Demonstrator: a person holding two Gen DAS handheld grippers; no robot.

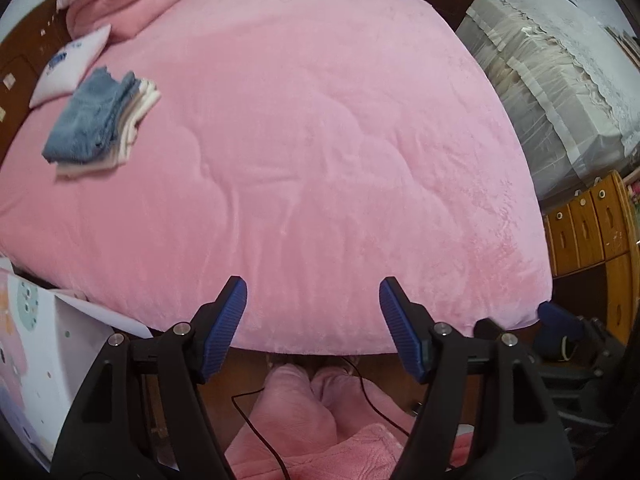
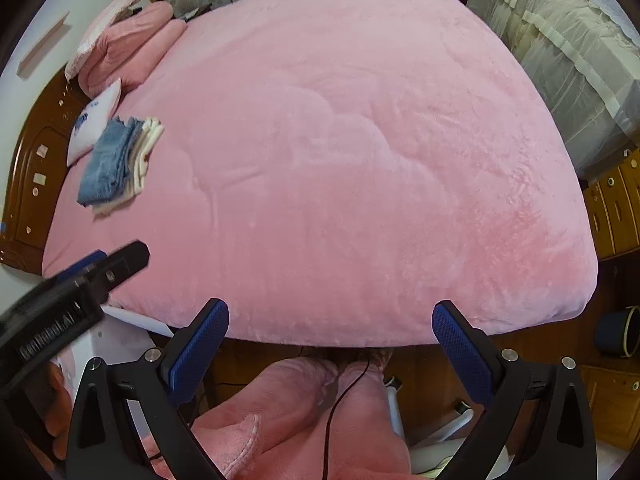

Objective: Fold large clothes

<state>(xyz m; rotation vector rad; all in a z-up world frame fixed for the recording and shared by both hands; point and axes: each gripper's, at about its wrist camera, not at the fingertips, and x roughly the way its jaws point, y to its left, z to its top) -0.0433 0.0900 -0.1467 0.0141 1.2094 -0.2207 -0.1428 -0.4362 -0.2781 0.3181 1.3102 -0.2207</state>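
Observation:
A stack of folded clothes (image 1: 96,120), a blue garment on top of cream ones, lies at the far left of the pink bed (image 1: 320,140); it also shows in the right wrist view (image 2: 116,164). My left gripper (image 1: 313,292) is open and empty above the bed's near edge. My right gripper (image 2: 330,316) is open and empty, also at the near edge. The left gripper shows at the left of the right wrist view (image 2: 100,268); the right gripper shows at the right of the left wrist view (image 1: 560,328).
Pink folded bedding (image 1: 124,4) and a white pillow (image 1: 68,68) lie by the wooden headboard (image 2: 28,184). A covered piece of furniture (image 1: 560,92) and a wooden drawer unit (image 1: 592,224) stand right of the bed. The person's pink-clad legs (image 2: 304,412) and a black cable (image 2: 340,400) are below.

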